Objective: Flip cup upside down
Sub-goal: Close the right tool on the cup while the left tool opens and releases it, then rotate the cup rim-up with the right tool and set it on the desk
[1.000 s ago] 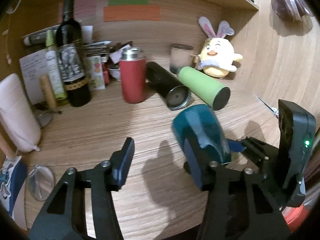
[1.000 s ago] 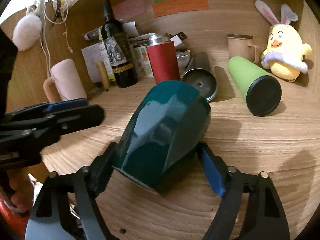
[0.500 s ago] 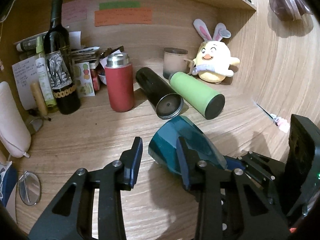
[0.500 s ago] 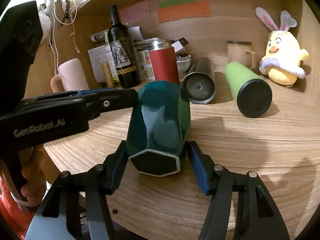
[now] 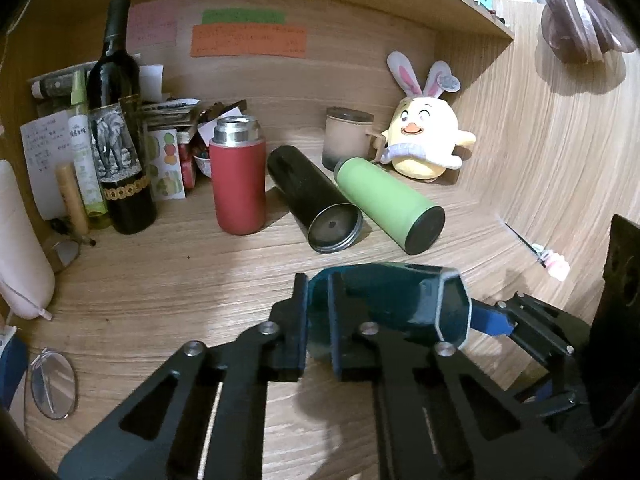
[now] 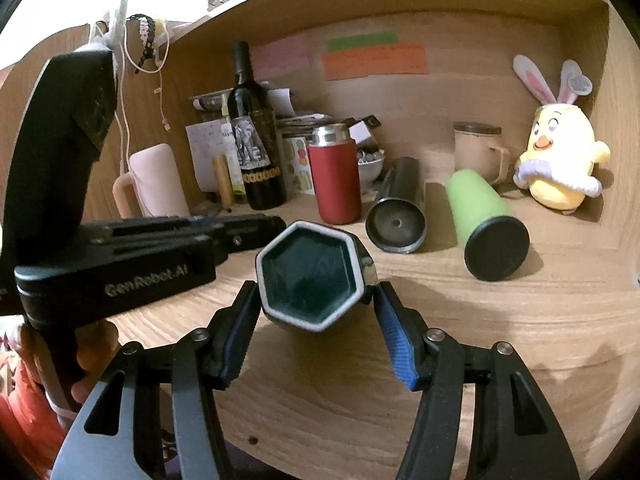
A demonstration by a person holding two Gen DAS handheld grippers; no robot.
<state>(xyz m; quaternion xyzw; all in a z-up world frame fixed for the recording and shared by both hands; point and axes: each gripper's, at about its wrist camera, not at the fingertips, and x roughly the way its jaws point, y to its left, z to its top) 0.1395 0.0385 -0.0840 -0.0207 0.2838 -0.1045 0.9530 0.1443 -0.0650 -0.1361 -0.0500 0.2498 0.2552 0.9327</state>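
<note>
A dark teal cup (image 6: 310, 278) lies on its side above the wooden desk (image 6: 500, 320), its six-sided base facing the right gripper (image 6: 316, 332), whose blue-padded fingers (image 6: 394, 340) stand spread on either side, apparently just clear of it. The left gripper (image 5: 318, 328) is clamped on the cup's wall at the mouth end (rim hidden). Behind, a green bottle (image 5: 390, 204) lies on the desk.

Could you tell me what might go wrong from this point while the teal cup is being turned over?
The teal cup lies sideways, held only by the left gripper pinching its rim wall; it could pivot or slip. The right gripper sits open around its base, giving no support. A dropped cup might roll into the black flask or green flask lying close behind.
</note>
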